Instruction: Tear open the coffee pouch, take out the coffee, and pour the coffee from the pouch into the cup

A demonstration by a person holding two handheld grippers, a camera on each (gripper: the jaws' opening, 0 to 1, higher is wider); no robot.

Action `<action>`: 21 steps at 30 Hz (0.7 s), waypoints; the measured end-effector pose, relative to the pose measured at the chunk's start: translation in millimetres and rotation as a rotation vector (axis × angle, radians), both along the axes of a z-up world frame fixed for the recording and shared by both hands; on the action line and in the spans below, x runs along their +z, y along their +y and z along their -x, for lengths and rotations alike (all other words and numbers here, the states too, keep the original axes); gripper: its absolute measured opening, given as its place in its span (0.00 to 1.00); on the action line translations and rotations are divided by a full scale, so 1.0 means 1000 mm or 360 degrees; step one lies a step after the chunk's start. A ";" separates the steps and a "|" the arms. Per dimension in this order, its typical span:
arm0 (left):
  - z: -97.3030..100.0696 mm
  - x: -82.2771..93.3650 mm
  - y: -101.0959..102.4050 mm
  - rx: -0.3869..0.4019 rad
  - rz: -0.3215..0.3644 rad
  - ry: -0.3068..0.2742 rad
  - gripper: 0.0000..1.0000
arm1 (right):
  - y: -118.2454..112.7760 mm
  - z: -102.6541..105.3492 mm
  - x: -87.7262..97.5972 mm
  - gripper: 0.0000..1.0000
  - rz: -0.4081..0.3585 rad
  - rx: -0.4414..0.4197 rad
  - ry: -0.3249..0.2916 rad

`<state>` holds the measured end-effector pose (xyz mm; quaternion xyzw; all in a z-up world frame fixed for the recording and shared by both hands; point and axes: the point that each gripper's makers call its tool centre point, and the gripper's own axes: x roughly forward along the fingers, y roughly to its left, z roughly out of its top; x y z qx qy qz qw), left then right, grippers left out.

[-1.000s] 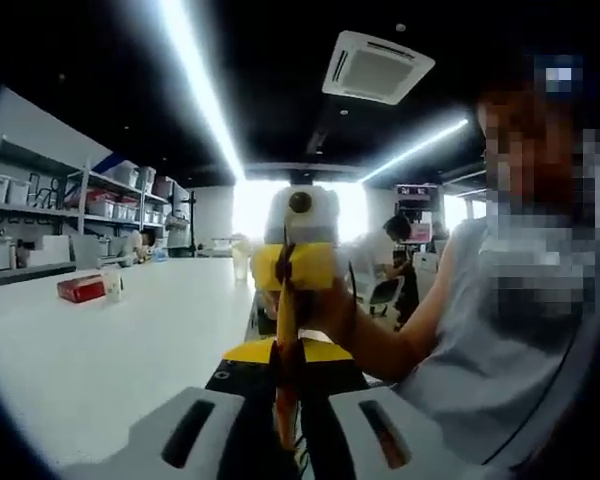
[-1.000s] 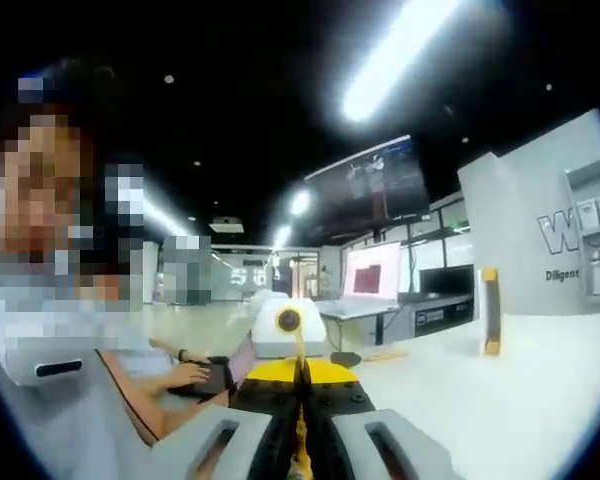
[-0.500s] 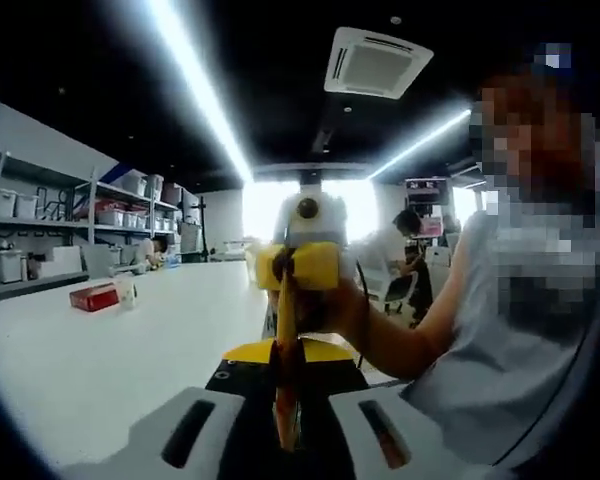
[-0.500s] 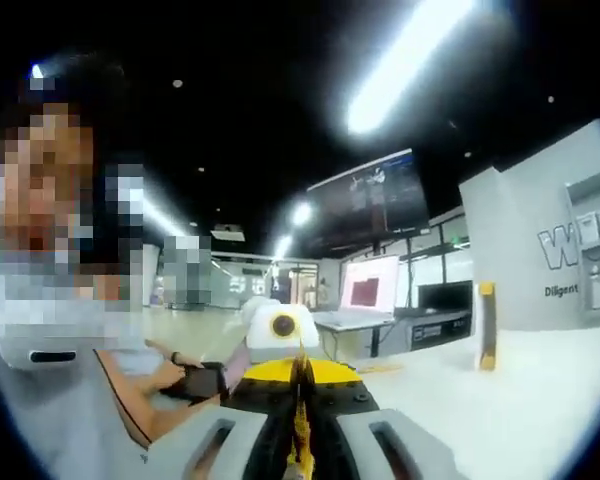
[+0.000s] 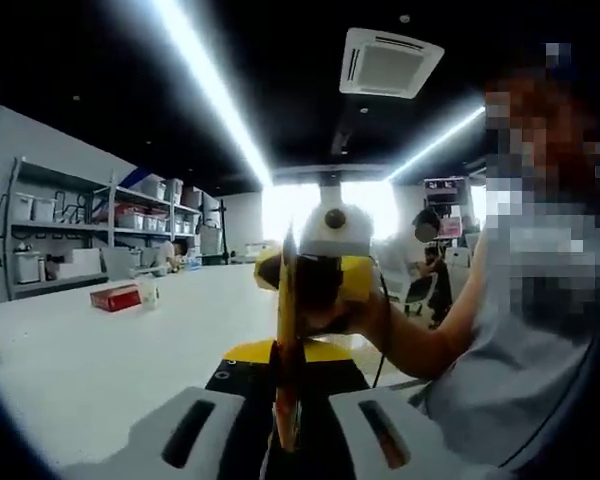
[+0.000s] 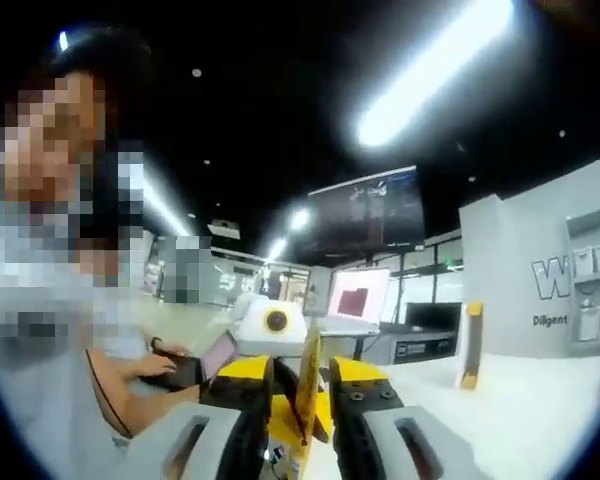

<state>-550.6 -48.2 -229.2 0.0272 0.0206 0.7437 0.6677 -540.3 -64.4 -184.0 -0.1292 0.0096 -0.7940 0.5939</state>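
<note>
The coffee pouch [image 5: 285,310] is a thin orange-yellow strip seen edge-on, standing upright in mid-air. My left gripper [image 5: 285,352] is shut on its lower part. Facing it, my right gripper [image 5: 315,282] is held by a hand at the pouch's top, its yellow-tipped fingers spread on either side. In the right gripper view the pouch [image 6: 307,385] stands tilted in the gap of that open gripper [image 6: 302,368]; I cannot tell whether it touches either finger. A small white cup [image 5: 148,292] stands far off on the white table [image 5: 100,370].
A red box [image 5: 115,297] lies beside the cup. Shelves with bins [image 5: 90,225] line the far wall. A person's arm [image 5: 420,340] and body fill the right. A yellow upright object [image 6: 470,345] stands on the table, and a laptop [image 6: 352,300] lies behind.
My right gripper's fingers have parted and now stand either side of the pouch. The left gripper keeps its hold. Both views have shifted a little with the hands.
</note>
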 end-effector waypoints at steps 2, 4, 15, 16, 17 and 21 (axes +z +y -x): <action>0.003 0.001 -0.001 0.0018 -0.0010 -0.0003 0.10 | 0.005 0.002 -0.001 0.27 0.0010 -0.0026 0.0000; 0.005 0.001 -0.001 0.0034 -0.0013 -0.0014 0.10 | 0.012 0.005 -0.002 0.28 0.0025 -0.0058 -0.0002; 0.006 0.009 -0.005 0.0080 -0.0044 -0.0020 0.10 | 0.059 0.032 -0.025 0.30 0.0062 -0.0279 -0.0087; 0.007 0.009 -0.005 0.0084 -0.0046 -0.0021 0.10 | 0.064 0.035 -0.026 0.30 0.0077 -0.0303 -0.0096; 0.007 0.009 -0.004 0.0085 -0.0044 -0.0022 0.10 | 0.069 0.038 -0.027 0.30 0.0090 -0.0324 -0.0101; 0.007 0.009 -0.004 0.0094 -0.0037 -0.0016 0.10 | 0.092 0.052 -0.032 0.31 0.0148 -0.0447 -0.0114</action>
